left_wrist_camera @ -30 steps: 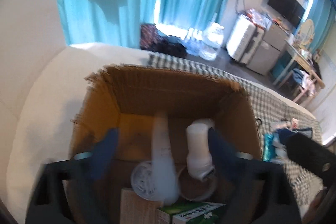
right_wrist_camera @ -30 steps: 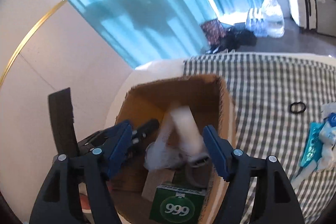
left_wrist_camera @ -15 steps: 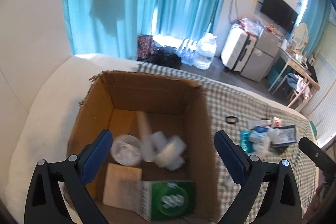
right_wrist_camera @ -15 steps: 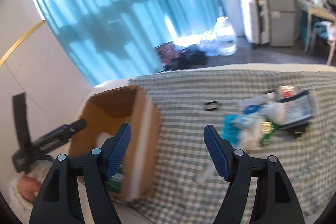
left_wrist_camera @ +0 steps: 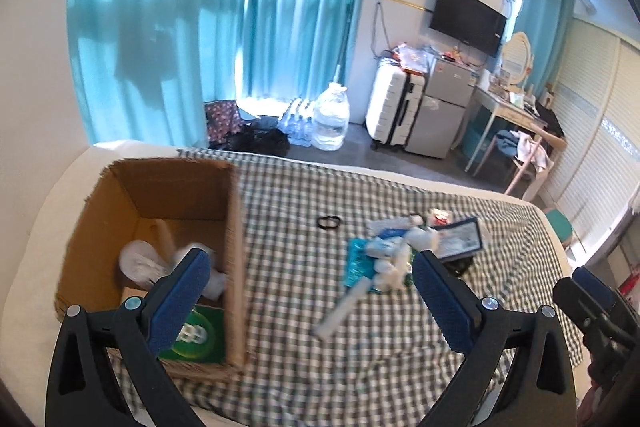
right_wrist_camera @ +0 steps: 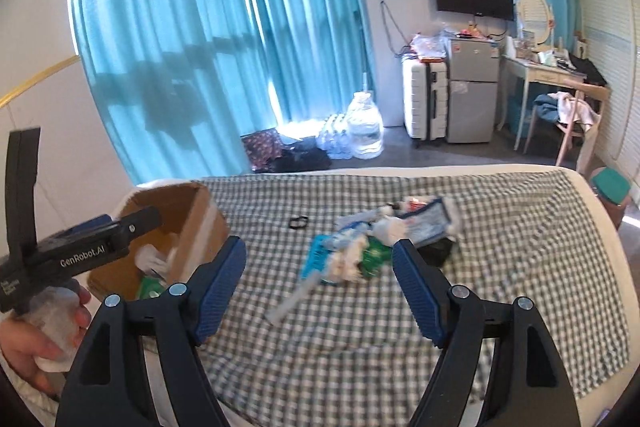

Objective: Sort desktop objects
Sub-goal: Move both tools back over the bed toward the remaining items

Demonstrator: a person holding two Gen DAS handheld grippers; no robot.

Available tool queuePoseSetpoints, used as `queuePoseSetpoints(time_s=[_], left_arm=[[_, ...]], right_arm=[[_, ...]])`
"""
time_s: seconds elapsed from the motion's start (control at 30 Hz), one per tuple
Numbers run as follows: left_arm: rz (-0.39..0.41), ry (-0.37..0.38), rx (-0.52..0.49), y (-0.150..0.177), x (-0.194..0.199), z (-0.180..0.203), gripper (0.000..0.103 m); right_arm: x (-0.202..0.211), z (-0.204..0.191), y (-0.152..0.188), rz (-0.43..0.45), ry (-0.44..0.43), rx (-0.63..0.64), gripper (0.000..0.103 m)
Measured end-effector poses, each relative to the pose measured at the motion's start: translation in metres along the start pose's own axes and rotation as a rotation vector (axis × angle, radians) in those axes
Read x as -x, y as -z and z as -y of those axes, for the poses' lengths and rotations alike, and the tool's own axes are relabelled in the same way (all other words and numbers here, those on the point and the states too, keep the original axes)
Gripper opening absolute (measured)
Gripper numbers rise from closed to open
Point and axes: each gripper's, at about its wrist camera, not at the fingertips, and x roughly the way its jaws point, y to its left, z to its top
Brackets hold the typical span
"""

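Observation:
A brown cardboard box (left_wrist_camera: 236,227) stands at the left end of the checked cloth (left_wrist_camera: 288,195), holding white containers (left_wrist_camera: 140,263) and a green packet (left_wrist_camera: 196,331). My left gripper (left_wrist_camera: 310,263) hovers just right of the box, its jaws opening with nothing between them. My right gripper (right_wrist_camera: 319,247) is open and still widening, empty, and points at a pile of small packets (right_wrist_camera: 352,251). A white tube (right_wrist_camera: 294,297) lies in front of the pile, a black hair tie (right_wrist_camera: 299,223) behind it, and a dark-framed card (right_wrist_camera: 424,219) to its right.
The cloth covers a white bed (right_wrist_camera: 600,219) that ends at the right. A hand (right_wrist_camera: 32,343) holds the left tool at the right wrist view's lower left. Beyond the bed are turquoise curtains (right_wrist_camera: 224,39), water bottles (right_wrist_camera: 364,131), a suitcase (right_wrist_camera: 424,99), a small fridge (right_wrist_camera: 472,91) and a desk with a chair (right_wrist_camera: 572,123).
Both grippers have swung right, from over the box to the cloth and the pile. The white containers, seen dropping between the jaws a second ago, now lie in the box. The left jaws have widened.

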Motion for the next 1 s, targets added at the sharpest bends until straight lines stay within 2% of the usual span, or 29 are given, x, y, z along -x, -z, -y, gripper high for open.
queuePoseSetpoints(time_s=[0.2,0.4,0.57,0.83,0.93,1.0], left_arm=[[-0.06,0.013,-0.031,0.028,-0.026,0.04,0.103],[-0.108,0.002,-0.136,0.061,-0.065,0.066,0.103],[-0.165,0.053,-0.193,0.084,-0.1,0.072,0.103],[-0.238,0.041,-0.262,0.107,-0.16,0.071,0.103],[-0.274,0.037,-0.257,0.112,-0.185,0.066,0.098],[-0.323,0.038,-0.261,0.115,-0.206,0.062,0.09]], right_arm=[[0.0,0.051,0.022,-0.03,0.037,-0.084,0.076],[-0.022,0.087,0.041,-0.035,0.036,-0.165,0.076],[-0.054,0.101,0.059,-0.083,0.042,-0.177,0.076],[-0.099,0.11,0.077,-0.144,-0.004,-0.185,0.076],[-0.12,0.106,0.08,-0.174,-0.029,-0.176,0.076],[-0.132,0.103,0.082,-0.202,-0.031,-0.168,0.076]])
